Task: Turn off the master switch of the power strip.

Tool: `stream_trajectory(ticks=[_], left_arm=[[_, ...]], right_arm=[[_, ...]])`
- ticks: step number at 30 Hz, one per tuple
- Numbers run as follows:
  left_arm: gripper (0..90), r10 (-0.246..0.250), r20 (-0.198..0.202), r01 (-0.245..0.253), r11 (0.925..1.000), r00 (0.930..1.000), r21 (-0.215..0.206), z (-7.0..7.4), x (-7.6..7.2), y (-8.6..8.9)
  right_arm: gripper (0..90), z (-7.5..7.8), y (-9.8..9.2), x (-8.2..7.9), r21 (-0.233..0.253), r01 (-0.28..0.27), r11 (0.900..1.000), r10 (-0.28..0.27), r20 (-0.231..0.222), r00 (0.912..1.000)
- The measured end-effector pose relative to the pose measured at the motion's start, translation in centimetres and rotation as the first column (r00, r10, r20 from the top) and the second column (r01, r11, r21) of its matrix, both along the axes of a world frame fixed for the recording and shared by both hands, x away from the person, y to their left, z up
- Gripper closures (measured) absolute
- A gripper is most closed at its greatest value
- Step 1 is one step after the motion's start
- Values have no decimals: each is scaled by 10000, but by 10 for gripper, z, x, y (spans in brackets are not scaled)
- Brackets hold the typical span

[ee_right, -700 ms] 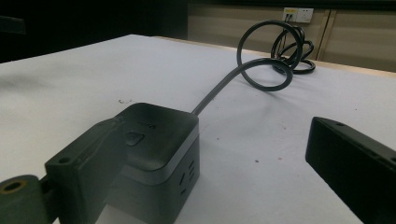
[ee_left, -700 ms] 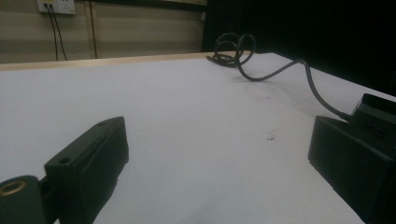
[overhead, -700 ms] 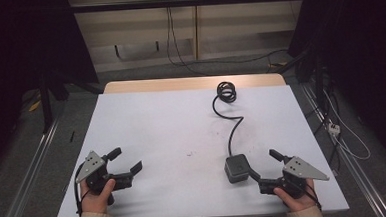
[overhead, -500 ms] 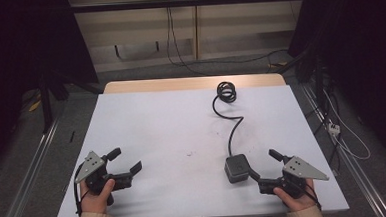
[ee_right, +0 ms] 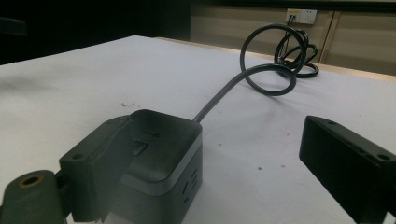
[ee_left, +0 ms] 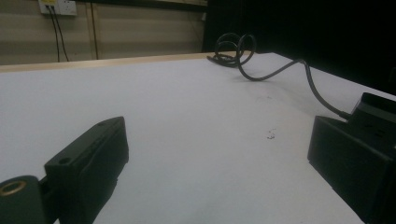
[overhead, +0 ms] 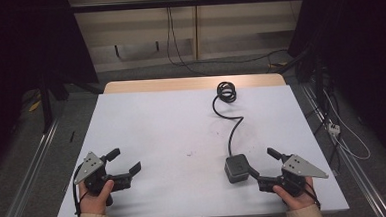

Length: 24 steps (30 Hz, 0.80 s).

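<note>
Two grippers rest low at the table's (overhead: 146,121) near edge, both wide open and holding nothing. The right gripper (overhead: 266,165) has one jaw against the socket cube (overhead: 236,168); the left gripper (overhead: 122,162) lies well apart from it. Beyond the cube, its cord (overhead: 230,129) runs to a coil at the far edge.

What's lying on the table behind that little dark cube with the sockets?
Behind the cube its black cord snakes back to a coil near the table's far edge. Whatever sits under the cube is hidden.
</note>
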<state>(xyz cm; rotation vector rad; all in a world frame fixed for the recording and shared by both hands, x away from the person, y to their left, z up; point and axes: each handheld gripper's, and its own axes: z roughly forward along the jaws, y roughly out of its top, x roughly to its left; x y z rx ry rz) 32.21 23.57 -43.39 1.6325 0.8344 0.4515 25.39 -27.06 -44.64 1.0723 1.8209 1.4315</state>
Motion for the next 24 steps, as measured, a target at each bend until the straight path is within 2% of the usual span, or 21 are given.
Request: stream_trajectory(ticks=[13,24], left_arm=[[52,3,-23,-3,10000,10000,45,0,0,0],[52,68,-82,-67,9999,9999,146,-1,0,1]], right_arm=[[150,3,1,2,29,-221,9998,221,-159,9996],[196,6,2,5,9,-165,9999,166,-249,9996]])
